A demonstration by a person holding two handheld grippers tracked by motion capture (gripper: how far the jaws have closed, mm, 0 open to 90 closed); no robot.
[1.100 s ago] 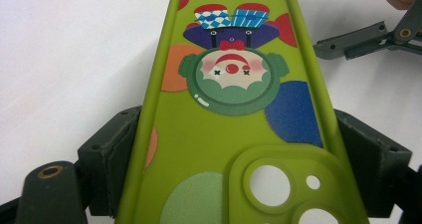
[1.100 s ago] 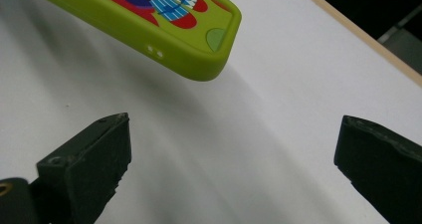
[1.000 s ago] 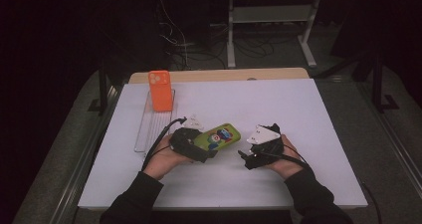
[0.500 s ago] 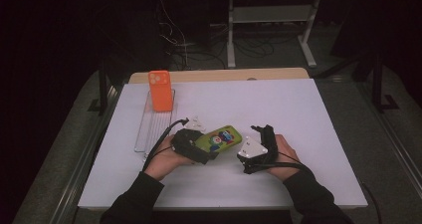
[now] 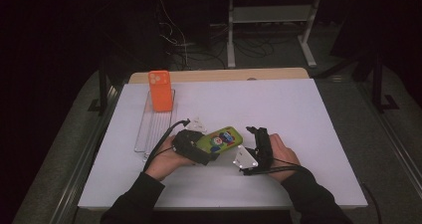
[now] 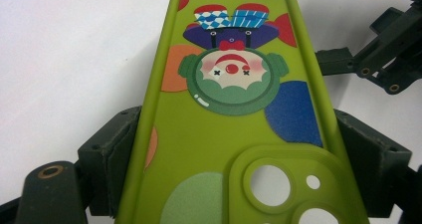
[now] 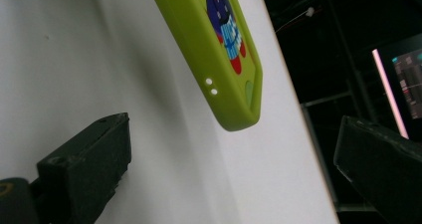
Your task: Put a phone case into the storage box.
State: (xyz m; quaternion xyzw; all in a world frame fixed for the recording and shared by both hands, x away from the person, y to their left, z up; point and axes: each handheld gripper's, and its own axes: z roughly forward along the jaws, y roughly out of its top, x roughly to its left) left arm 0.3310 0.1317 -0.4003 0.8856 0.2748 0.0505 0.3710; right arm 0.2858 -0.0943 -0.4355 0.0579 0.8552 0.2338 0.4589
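1. High view showed an orange phone case (image 5: 160,90) standing at the far end of a clear rack (image 5: 155,129) on the left of the white table (image 5: 308,114).
2. Next came the left gripper (image 5: 203,152). Its jaws were shut tight on the sides of a green phone case (image 5: 220,139) with a clown picture. The case was held up a little off the table, near the front and about in the middle. In the left gripper view the case (image 6: 234,109) sat snug between the two black jaws, its camera hole end nearest the camera.
3. To the right was the right gripper (image 5: 255,134). Its jaws stood wide open and held nothing. In the right gripper view the free end of the case (image 7: 224,55) hung just ahead of them.
4. I think the step was passing the case from one gripper to the other. Next, the right gripper should slide onto the free end and close gently. Only then should the left one let go.
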